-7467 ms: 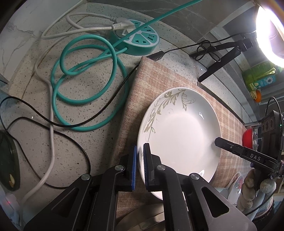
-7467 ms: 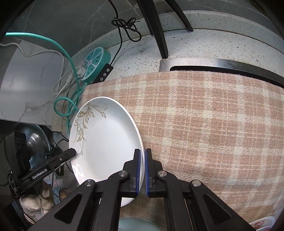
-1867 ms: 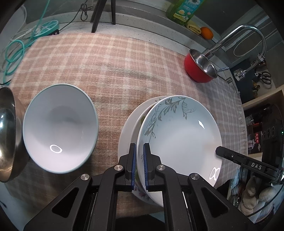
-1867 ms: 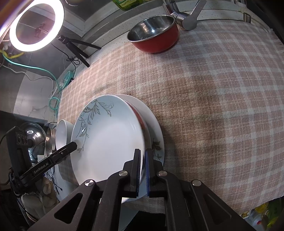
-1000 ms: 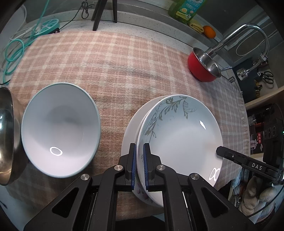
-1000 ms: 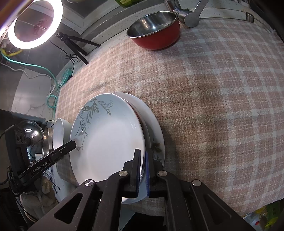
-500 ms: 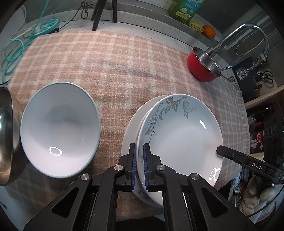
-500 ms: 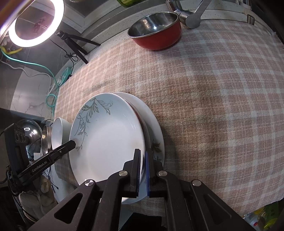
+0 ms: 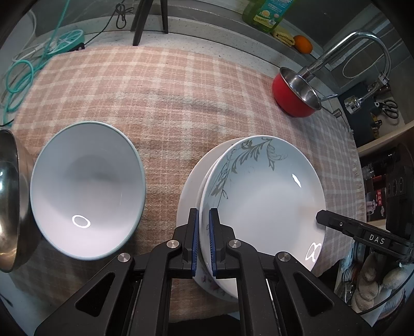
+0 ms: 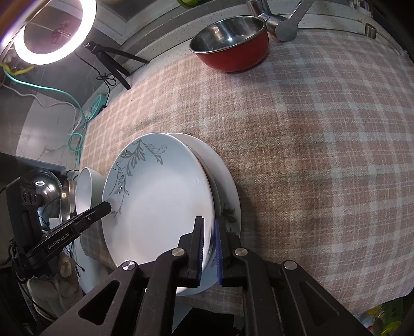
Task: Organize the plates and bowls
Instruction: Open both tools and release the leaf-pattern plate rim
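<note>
A white plate with a grey leaf pattern [image 9: 264,191] rests on a stack of white plates [image 9: 190,181] on the plaid cloth. My left gripper [image 9: 204,222] is shut on the leaf plate's near rim. In the right wrist view my right gripper [image 10: 208,232] straddles the opposite rim of the leaf plate [image 10: 160,201], its jaws slightly parted around it. The lower plates [image 10: 227,191] show beside the leaf plate. A pale blue bowl [image 9: 86,188] sits to the left of the stack.
A red pot with a steel inside [image 9: 297,93] stands at the back right by the tap [image 9: 362,46]. A steel bowl [image 9: 10,204] lies at the far left. Teal cable [image 9: 20,77], a tripod [image 9: 148,20] and a ring light [image 10: 51,31] are behind the cloth [image 10: 323,129].
The leaf plate has settled lower onto the stack. My right gripper's jaws have parted a little around its rim. My left gripper still holds the rim.
</note>
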The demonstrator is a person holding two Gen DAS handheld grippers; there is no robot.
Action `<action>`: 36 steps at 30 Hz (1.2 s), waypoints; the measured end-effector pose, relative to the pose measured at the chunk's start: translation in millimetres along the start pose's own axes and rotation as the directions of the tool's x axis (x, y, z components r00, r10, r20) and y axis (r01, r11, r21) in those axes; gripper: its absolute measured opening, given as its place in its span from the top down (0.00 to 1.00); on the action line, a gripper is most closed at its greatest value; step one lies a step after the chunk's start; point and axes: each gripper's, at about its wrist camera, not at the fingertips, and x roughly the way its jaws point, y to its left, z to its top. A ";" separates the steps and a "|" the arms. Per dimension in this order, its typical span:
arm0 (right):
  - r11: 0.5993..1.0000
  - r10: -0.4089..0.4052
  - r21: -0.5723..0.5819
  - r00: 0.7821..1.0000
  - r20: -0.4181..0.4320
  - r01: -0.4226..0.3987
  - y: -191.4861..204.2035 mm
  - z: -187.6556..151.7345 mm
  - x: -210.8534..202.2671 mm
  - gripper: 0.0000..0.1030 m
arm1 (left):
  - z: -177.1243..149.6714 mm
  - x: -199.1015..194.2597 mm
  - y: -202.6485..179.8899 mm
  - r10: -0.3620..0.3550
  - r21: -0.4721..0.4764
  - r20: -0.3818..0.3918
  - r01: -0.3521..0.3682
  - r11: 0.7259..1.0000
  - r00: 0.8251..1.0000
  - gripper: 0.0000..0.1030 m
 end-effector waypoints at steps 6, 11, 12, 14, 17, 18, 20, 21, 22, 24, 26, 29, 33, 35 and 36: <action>1.000 0.001 -0.006 1.000 0.000 -0.001 2.3 -0.9 -0.3 0.88 | -0.3 0.1 -0.6 0.003 0.005 -0.004 -0.003 1.000 1.000 0.95; 1.000 0.002 -0.005 1.000 -0.003 -0.002 2.1 -0.3 -0.1 0.88 | 0.9 0.8 -0.6 0.000 0.007 -0.009 0.000 1.000 1.000 0.95; 1.000 0.003 -0.004 1.000 -0.002 -0.003 2.1 -0.4 -0.1 0.88 | 1.1 0.8 -0.4 -0.001 0.006 -0.010 0.001 1.000 1.000 0.95; 1.000 0.006 -0.004 1.000 -0.004 -0.006 2.1 -0.5 -0.2 0.88 | 1.5 -0.6 -0.2 -0.001 0.006 -0.008 0.001 1.000 1.000 0.95; 1.000 0.005 -0.006 1.000 -0.007 -0.005 2.0 -1.0 -0.6 0.87 | 2.2 -4.9 -1.2 0.004 0.016 0.004 -0.004 1.000 1.000 0.95; 1.000 0.004 -0.006 1.000 -0.008 -0.004 2.1 -1.2 -0.7 0.87 | 2.4 -6.0 -1.3 0.006 0.017 0.006 -0.006 1.000 1.000 0.95; 1.000 0.004 -0.007 1.000 -0.008 -0.004 2.6 -1.1 -0.7 0.87 | 2.8 -8.2 -1.1 0.006 0.018 0.011 -0.006 1.000 1.000 0.95; 1.000 0.003 -0.007 1.000 -0.008 -0.004 2.6 -1.2 -0.7 0.87 | 2.9 -8.9 -0.8 0.005 0.018 0.012 -0.006 1.000 1.000 0.95; 1.000 0.003 -0.008 1.000 -0.009 -0.003 2.9 -0.7 -0.6 0.87 | 3.0 -9.5 -0.7 0.006 0.016 0.013 -0.006 1.000 1.000 0.95; 1.000 0.004 -0.008 1.000 -0.009 -0.004 3.6 -0.8 -1.0 0.87 | 2.5 -11.5 0.5 0.004 0.012 0.016 -0.004 1.000 1.000 0.95; 1.000 0.004 -0.008 1.000 -0.010 -0.004 4.1 -0.9 -1.3 0.86 | 1.6 -13.6 1.7 0.000 0.008 0.017 0.000 1.000 1.000 0.95; 1.000 0.004 -0.011 1.000 -0.008 -0.004 5.3 -1.9 -3.1 0.83 | 1.0 -17.6 3.7 0.000 0.002 0.026 0.000 1.000 1.000 0.94; 1.000 -0.001 -0.022 1.000 -0.006 0.001 9.0 -0.3 -3.3 0.79 | 1.4 -20.9 6.0 -0.003 -0.010 0.034 0.003 1.000 0.999 0.94; 1.000 -0.006 -0.023 1.000 -0.005 0.006 10.0 0.7 -2.6 0.79 | 0.8 -22.5 6.1 -0.008 -0.010 0.037 0.008 1.000 0.999 0.94; 1.000 -0.009 -0.027 1.000 -0.005 0.009 10.8 1.0 -2.0 0.79 | 0.2 -23.5 6.0 -0.009 -0.011 0.039 0.009 1.000 0.999 0.94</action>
